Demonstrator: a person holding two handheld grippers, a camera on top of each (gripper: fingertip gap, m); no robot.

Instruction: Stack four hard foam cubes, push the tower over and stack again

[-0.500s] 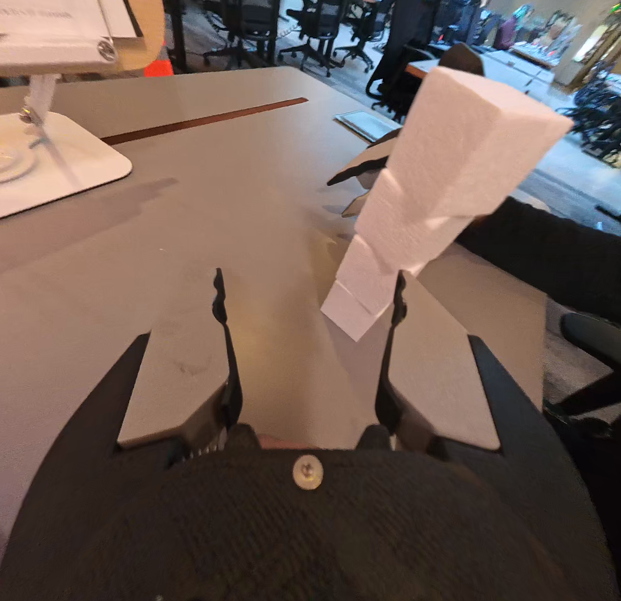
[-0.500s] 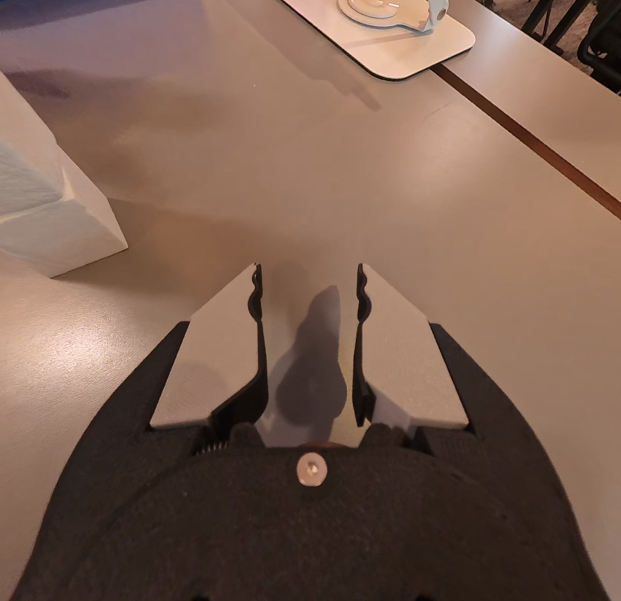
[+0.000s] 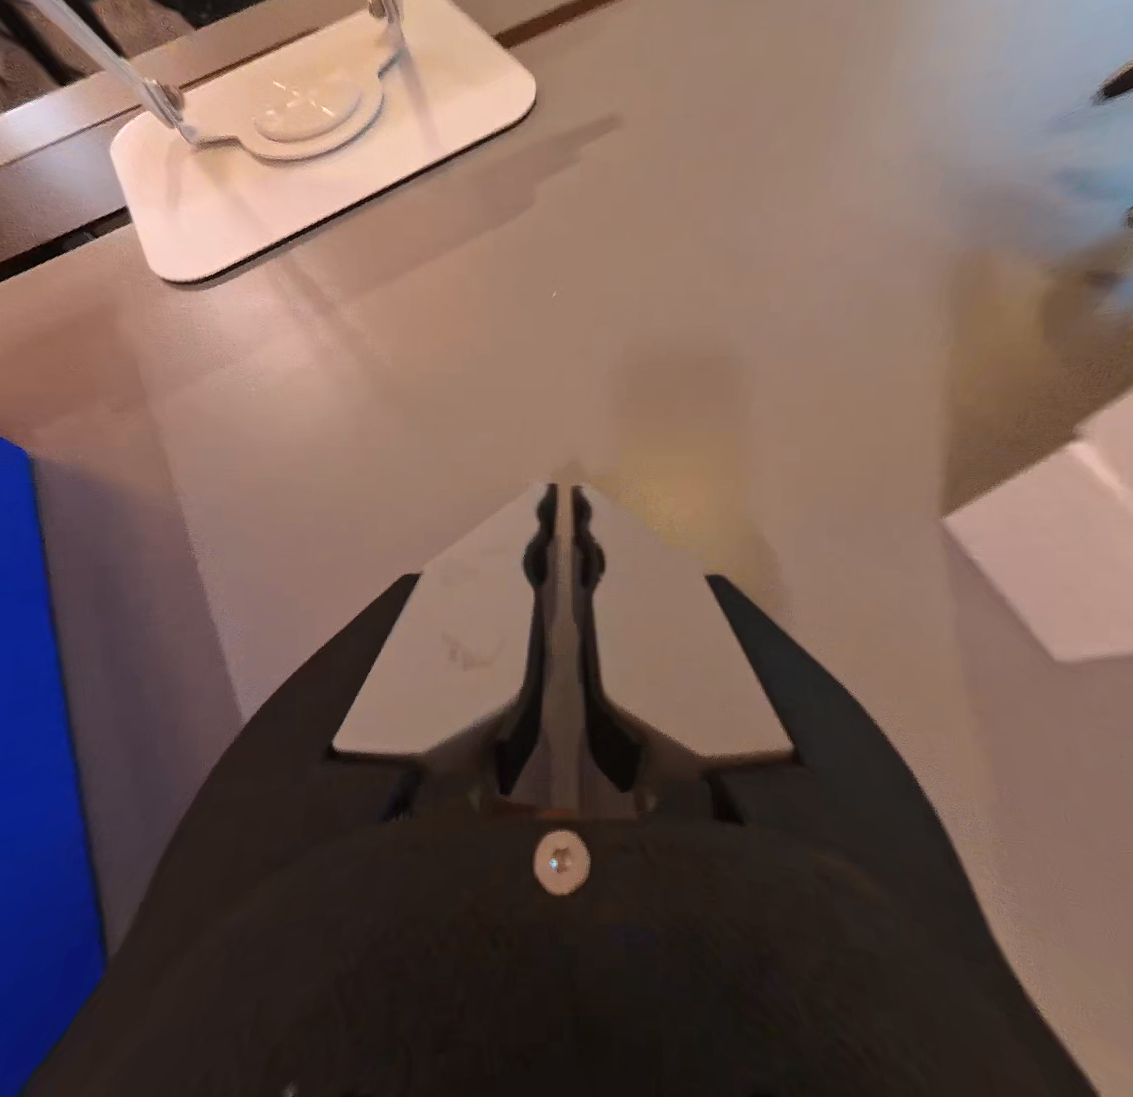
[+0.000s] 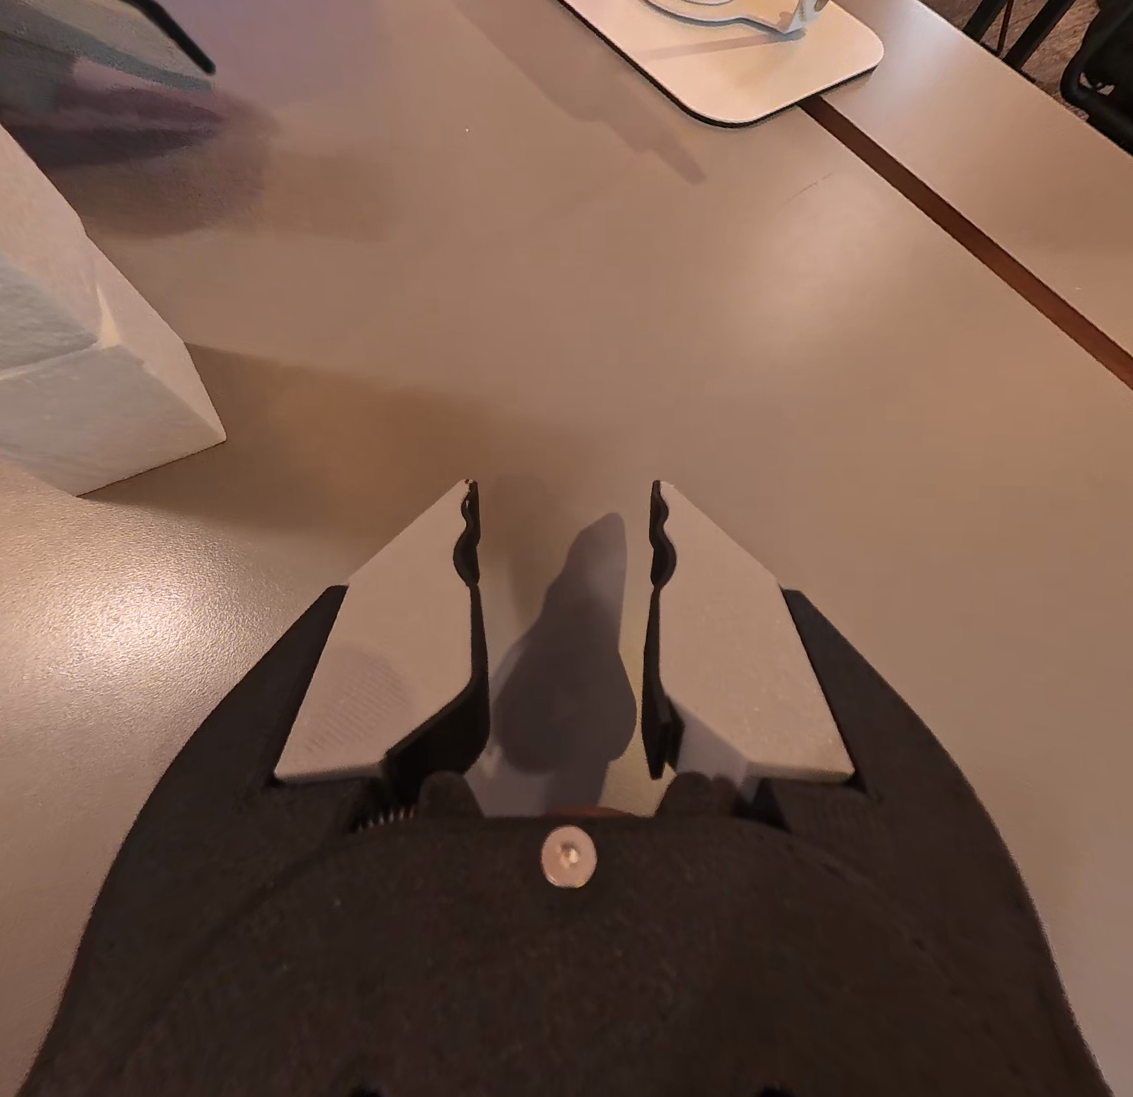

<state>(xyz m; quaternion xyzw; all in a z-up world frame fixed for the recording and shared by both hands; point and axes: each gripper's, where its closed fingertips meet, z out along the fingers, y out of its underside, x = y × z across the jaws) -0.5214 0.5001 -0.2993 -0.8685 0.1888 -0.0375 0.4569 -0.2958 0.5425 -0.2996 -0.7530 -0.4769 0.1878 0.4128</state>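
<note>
White foam cubes (image 4: 104,411) stand stacked at the left edge of the right wrist view, the upper one turned a little on the lower; the higher part is cut off. One white cube (image 3: 1054,559) shows at the right edge of the left wrist view. My left gripper (image 3: 561,488) is shut and empty, low over the grey table (image 3: 674,270), left of that cube. It shows as a blurred dark shape (image 4: 153,31) at the top left of the right wrist view. My right gripper (image 4: 563,491) is open and empty, right of the stack.
A white stand base (image 3: 319,129) sits at the back of the table, also seen in the right wrist view (image 4: 736,56). A brown seam (image 4: 981,240) runs across the table. A blue surface (image 3: 37,761) fills the left edge. A blur (image 3: 1103,166) at the top right is unreadable. One gripper's finger ends stand about 25 centimeters off the other's. Between my left fingertips and the white cube (image 3: 1054,559) there is roughly 12 centimeters.
My left gripper has closed and swung away to the left; the leaning tower that filled its view is gone, with one cube left at the right edge. The right gripper has hardly moved.
</note>
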